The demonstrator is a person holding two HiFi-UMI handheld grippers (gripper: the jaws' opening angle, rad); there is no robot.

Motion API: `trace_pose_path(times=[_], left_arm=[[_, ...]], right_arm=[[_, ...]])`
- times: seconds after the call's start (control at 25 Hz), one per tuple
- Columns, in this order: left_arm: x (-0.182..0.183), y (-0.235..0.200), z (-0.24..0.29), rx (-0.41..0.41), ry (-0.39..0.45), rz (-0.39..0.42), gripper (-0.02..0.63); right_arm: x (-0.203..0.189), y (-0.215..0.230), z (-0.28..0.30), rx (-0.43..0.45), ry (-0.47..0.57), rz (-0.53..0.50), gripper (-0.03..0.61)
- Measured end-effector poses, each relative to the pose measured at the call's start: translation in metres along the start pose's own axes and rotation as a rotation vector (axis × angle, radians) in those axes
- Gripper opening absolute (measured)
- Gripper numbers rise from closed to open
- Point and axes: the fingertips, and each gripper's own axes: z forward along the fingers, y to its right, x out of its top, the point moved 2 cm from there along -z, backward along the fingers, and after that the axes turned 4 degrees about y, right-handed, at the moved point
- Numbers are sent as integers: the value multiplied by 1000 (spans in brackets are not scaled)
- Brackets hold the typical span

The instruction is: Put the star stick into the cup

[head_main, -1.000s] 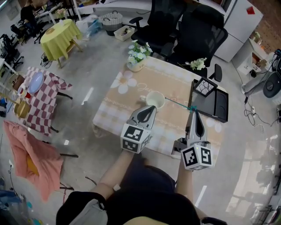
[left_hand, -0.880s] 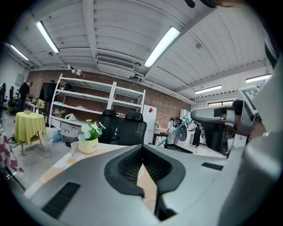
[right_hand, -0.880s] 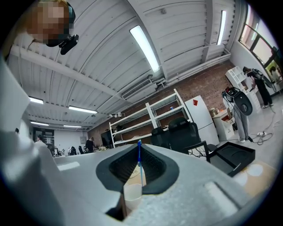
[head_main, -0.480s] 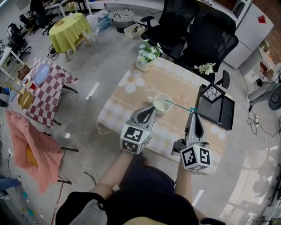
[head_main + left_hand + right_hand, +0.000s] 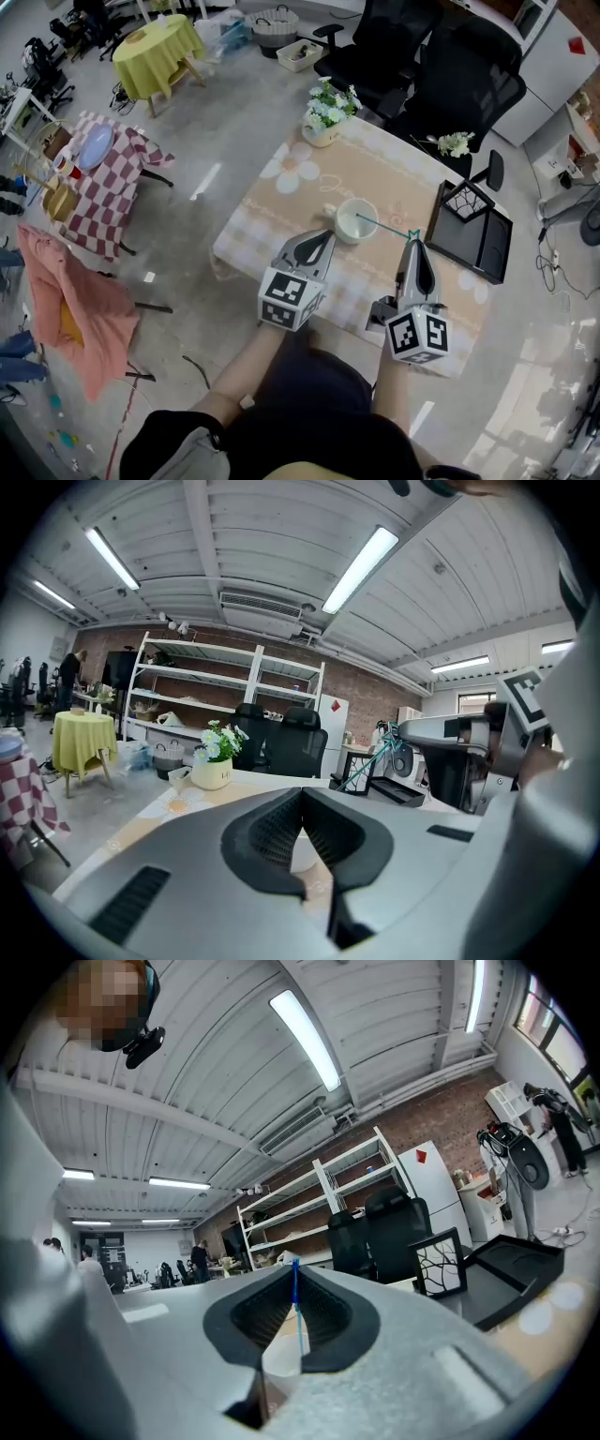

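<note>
A white cup (image 5: 351,231) stands on the beige flowered tablecloth (image 5: 300,202). My right gripper (image 5: 413,246) is shut on the thin teal star stick (image 5: 384,226), with the star end at its jaws. The stick slants left, and its far tip is over the cup's mouth. In the right gripper view the stick (image 5: 297,1321) runs up between the closed pads of the right gripper (image 5: 294,1271), with the cup (image 5: 279,1365) just beyond. My left gripper (image 5: 323,238) sits shut and empty just left of the cup. The left gripper view has the left gripper (image 5: 301,791) with the cup (image 5: 302,851) behind its jaws.
A pot of white flowers (image 5: 328,117) stands at the table's far corner. A black tray (image 5: 478,246) and a black patterned frame (image 5: 466,199) lie to the right. Black office chairs (image 5: 441,66) stand behind the table, and a checkered table (image 5: 94,183) stands at far left.
The right gripper has carried the stick left, bringing its tip from the cup's right rim to over the mouth. The left gripper has drifted slightly left of the cup.
</note>
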Motion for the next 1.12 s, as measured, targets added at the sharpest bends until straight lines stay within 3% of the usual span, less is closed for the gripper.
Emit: trace_pose_path(times=[1.12], left_arm=[[-32, -19, 0, 31, -97, -33, 9]], right_arm=[[-39, 3, 22, -3, -69, 29, 17]])
